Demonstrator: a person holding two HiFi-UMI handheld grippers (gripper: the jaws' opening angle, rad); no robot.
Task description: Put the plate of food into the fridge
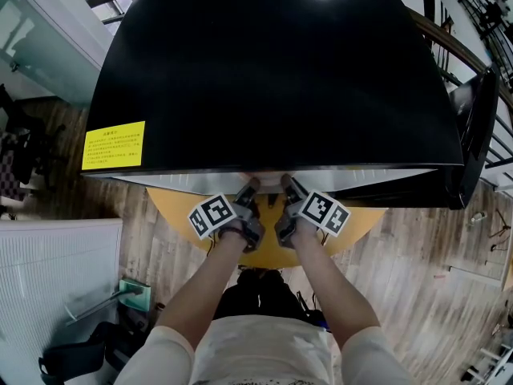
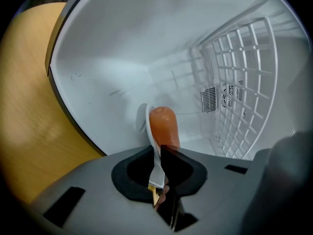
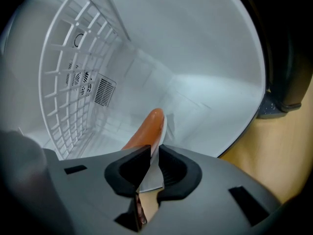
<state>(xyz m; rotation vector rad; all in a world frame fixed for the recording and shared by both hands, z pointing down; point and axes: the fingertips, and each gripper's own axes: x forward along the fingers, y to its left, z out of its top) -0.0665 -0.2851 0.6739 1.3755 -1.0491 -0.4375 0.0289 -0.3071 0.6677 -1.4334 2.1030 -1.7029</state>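
Left claw (image 2: 157,155) and right claw (image 3: 153,152) each pinch the rim of the white plate (image 2: 147,124), sausage (image 2: 164,127) aboard, inside the fridge (image 2: 122,43); keep it level; settle it flat before releasing both together.

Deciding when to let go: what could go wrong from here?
The left gripper and right gripper hold the plate only by its thin rim; an uneven release could tip it. The food lies loose on it and might roll off. Whether the plate rests on the fridge floor isn't visible.
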